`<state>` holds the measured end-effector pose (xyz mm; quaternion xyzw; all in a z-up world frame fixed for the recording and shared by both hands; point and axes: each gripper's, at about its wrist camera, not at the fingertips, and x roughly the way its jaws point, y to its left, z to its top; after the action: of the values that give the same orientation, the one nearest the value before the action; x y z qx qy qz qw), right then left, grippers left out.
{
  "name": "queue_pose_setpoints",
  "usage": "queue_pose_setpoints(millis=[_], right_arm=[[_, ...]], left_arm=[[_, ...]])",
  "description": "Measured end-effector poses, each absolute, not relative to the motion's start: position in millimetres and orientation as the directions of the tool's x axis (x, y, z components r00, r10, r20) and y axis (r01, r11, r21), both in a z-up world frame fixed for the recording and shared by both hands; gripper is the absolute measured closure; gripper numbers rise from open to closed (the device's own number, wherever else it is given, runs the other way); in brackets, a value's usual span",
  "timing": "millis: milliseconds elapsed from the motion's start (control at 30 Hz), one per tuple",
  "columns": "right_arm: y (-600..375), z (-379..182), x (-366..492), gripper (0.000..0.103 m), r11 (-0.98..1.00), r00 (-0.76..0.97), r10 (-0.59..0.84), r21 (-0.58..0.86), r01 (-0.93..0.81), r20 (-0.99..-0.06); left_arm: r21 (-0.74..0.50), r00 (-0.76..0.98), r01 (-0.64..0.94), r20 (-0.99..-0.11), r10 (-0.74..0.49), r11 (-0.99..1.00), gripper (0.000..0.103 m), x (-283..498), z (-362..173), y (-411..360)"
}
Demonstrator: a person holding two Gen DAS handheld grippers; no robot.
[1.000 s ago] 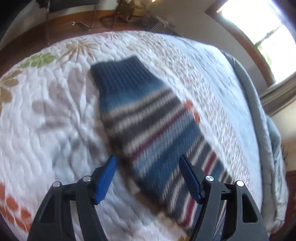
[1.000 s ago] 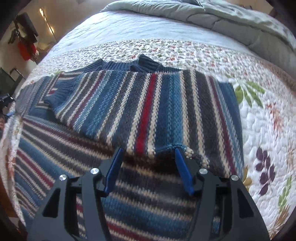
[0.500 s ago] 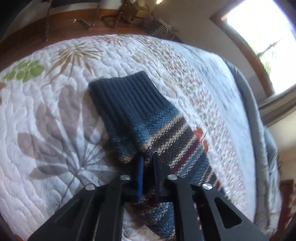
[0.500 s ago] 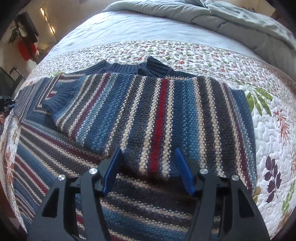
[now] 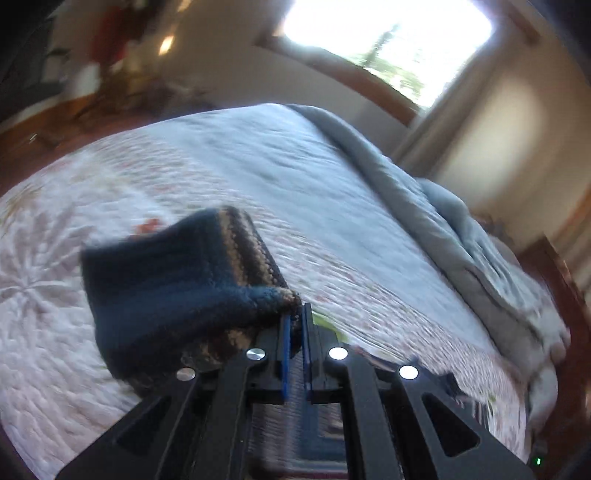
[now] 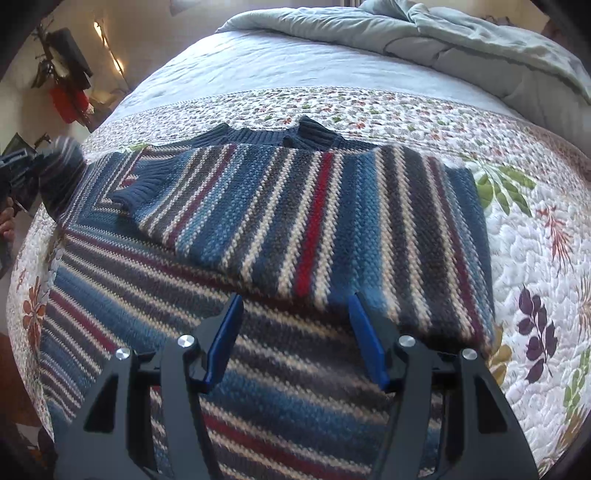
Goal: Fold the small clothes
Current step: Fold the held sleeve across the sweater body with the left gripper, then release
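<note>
A small striped knit sweater (image 6: pixel 295 236), blue, cream, grey and red, lies on the quilted bed. Its right sleeve is folded across the chest. My left gripper (image 5: pixel 294 321) is shut on the left sleeve (image 5: pixel 173 291) near its dark blue ribbed cuff and holds it lifted off the quilt; the view is blurred. The left gripper and raised sleeve also show at the far left of the right wrist view (image 6: pixel 55 166). My right gripper (image 6: pixel 295 332) is open and empty, hovering just above the sweater's body below the folded sleeve.
The bed has a white quilt with leaf prints (image 6: pixel 535 258) and a plain pale sheet further up (image 6: pixel 295 62). A grey-green duvet (image 6: pixel 461 33) is bunched at the head of the bed. A window (image 5: pixel 388 40) and wooden floor (image 5: pixel 37 144) lie beyond.
My left gripper closed on the left sleeve near its cuff and has lifted it off the quilt, swinging toward the sweater body. My right gripper stayed open, drifting slightly over the sweater.
</note>
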<state>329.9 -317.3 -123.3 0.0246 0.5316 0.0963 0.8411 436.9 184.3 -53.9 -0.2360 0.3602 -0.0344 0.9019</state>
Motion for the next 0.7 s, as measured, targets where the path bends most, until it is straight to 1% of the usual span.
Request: queue_pose_setpoints(millis=[67, 100, 167, 233, 333, 367, 467, 567, 633, 667, 700], right_arm=[[-322, -125, 325, 0.043, 0.980, 0.416, 0.192, 0.148, -0.135, -0.889], [-322, -126, 324, 0.043, 0.980, 0.415, 0.191, 0.147, -0.135, -0.890], [-324, -127, 321, 0.043, 0.980, 0.414, 0.190, 0.145, -0.137, -0.890], [-326, -127, 318, 0.043, 0.979, 0.410, 0.196, 0.150, -0.141, -0.891], [-328, -126, 313, 0.041, 0.978, 0.409, 0.198, 0.150, -0.148, -0.891], [-328, -126, 313, 0.040, 0.978, 0.406, 0.195, 0.144, -0.152, -0.893], [-325, -125, 314, 0.040, 0.978, 0.408, 0.186, 0.130, -0.160, -0.894], [-315, -123, 318, 0.040, 0.976, 0.405, 0.200, 0.144, -0.164, -0.892], [-301, -119, 323, 0.040, 0.970, 0.399, 0.226, 0.168, -0.177, -0.889], [-292, -116, 326, 0.040, 0.966, 0.394, 0.242, 0.181, -0.186, -0.887], [-283, -114, 330, 0.040, 0.962, 0.388, 0.255, 0.192, -0.192, -0.886]], left_arm=[[-0.436, 0.725, -0.034, -0.630, -0.278, 0.899, 0.098, 436, -51, 145], [-0.437, 0.698, 0.013, -0.641, -0.321, 0.899, 0.098, 437, -55, 118], [-0.443, 0.655, 0.062, -0.658, -0.371, 0.895, 0.098, 438, -63, 89], [-0.443, 0.569, 0.112, -0.706, -0.423, 0.890, 0.098, 440, -84, 56], [-0.455, 0.469, 0.167, -0.744, -0.477, 0.874, 0.095, 434, -106, 33], [-0.453, 0.449, 0.181, -0.752, -0.483, 0.873, 0.090, 428, -110, 29], [-0.444, 0.444, 0.182, -0.759, -0.476, 0.877, 0.080, 397, -114, 31], [-0.413, 0.487, 0.151, -0.759, -0.432, 0.898, 0.060, 375, -113, 47], [-0.388, 0.534, 0.101, -0.756, -0.379, 0.916, 0.059, 360, -109, 65], [-0.384, 0.551, 0.079, -0.752, -0.361, 0.920, 0.057, 356, -107, 70], [-0.379, 0.573, 0.036, -0.751, -0.329, 0.925, 0.052, 354, -105, 77]])
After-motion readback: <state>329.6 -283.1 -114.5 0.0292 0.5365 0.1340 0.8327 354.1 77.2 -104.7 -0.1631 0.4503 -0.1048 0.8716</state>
